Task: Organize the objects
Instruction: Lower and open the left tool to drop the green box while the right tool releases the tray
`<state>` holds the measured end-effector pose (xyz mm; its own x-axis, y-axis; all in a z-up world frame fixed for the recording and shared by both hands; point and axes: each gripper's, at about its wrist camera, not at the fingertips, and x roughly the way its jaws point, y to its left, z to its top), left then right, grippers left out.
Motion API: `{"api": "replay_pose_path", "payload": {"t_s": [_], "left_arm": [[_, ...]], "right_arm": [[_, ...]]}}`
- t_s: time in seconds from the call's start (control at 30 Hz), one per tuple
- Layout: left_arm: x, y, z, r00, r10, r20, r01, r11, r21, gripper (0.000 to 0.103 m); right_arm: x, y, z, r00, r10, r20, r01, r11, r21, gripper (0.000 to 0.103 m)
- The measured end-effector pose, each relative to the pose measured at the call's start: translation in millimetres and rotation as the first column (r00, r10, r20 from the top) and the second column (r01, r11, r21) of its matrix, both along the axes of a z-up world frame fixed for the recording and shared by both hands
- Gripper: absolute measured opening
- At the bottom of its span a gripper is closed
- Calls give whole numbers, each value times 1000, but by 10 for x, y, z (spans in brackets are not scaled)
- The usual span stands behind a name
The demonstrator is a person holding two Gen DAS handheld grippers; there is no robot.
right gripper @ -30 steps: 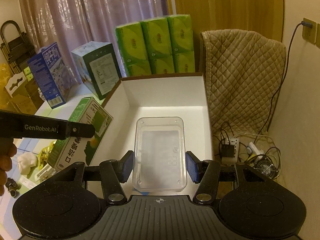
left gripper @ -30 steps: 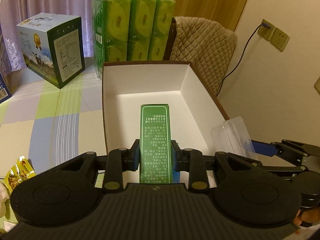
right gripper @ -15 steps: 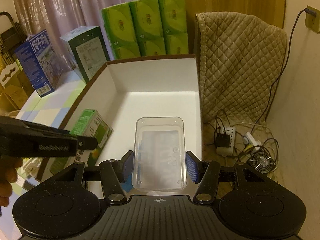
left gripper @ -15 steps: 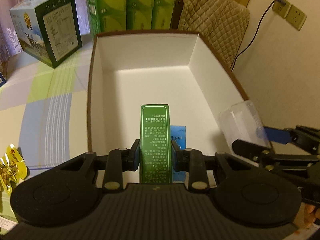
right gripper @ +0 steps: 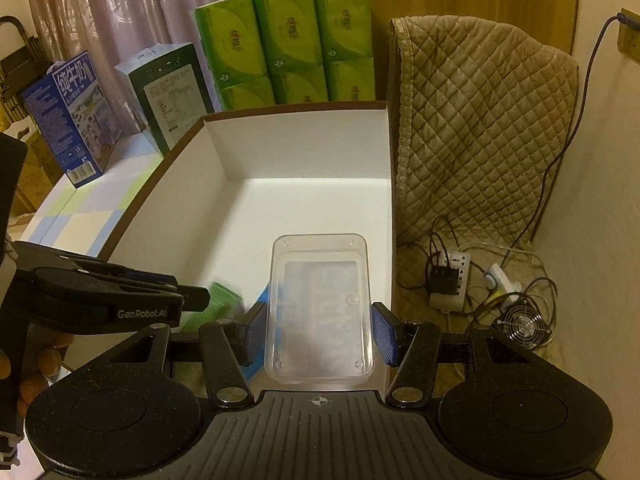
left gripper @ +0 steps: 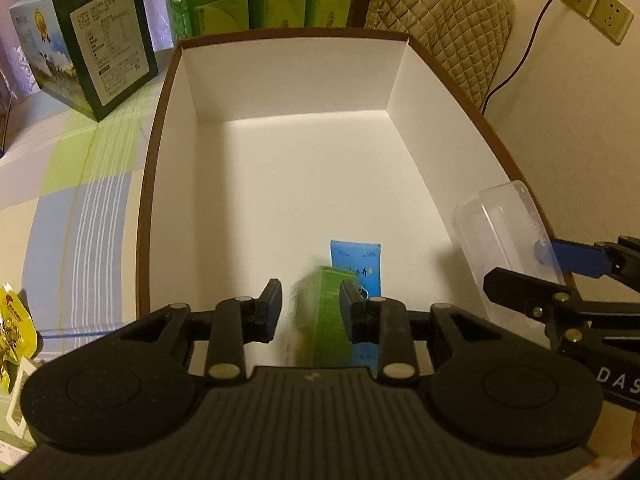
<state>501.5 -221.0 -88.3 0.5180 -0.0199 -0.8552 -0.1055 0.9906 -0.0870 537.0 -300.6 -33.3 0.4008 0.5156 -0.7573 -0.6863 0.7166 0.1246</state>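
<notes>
One blurred green carton point(left gripper: 322, 312) sits between the left gripper's point(left gripper: 308, 312) parted jaws, above one blue packet point(left gripper: 356, 264) inside the white box point(left gripper: 280, 76); the right gripper point(right gripper: 318, 330) clamps one clear plastic tray point(right gripper: 320, 308). Beyond stand six green tissue packs point(right gripper: 288, 40).

Clutter sitting beyond the working area, dim warm light.

Green tissue packs point(right gripper: 288, 40) standing stacked against a curtain point(right gripper: 120, 12); a dark-green carton point(right gripper: 172, 92) sitting just left of them and a blue milk carton point(right gripper: 72, 116) standing further left, both resting on the checked tablecloth point(left gripper: 72, 168). A yellow snack packet point(left gripper: 14, 332) lying at the cloth's near left edge. A quilted cover point(right gripper: 480, 128) draping over something tall on the right. On the floor below it, a power strip point(right gripper: 450, 280), loose cables and a small fan point(right gripper: 524, 326) lying together. A cord point(left gripper: 532, 32) hanging from a wall socket point(left gripper: 596, 4).
</notes>
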Motion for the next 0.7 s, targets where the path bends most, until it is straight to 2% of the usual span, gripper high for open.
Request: {"api": "replay_pose_path", "payload": {"t_s": [0.3, 0.6, 0.7], "left_arm": [[35, 61, 75, 1000, 8, 13, -8, 1000, 20, 37], [22, 114, 193, 999, 6, 42, -8, 999, 32, 53], [-14, 117, 227, 999, -2, 49, 1, 1000, 31, 55]], "right_arm": [[37, 69, -37, 1000, 17, 2, -17, 1000, -3, 52], [89, 105, -79, 999, 6, 32, -8, 999, 48, 53], [61, 66, -42, 1000, 0, 27, -2, 998, 55, 54]]}}
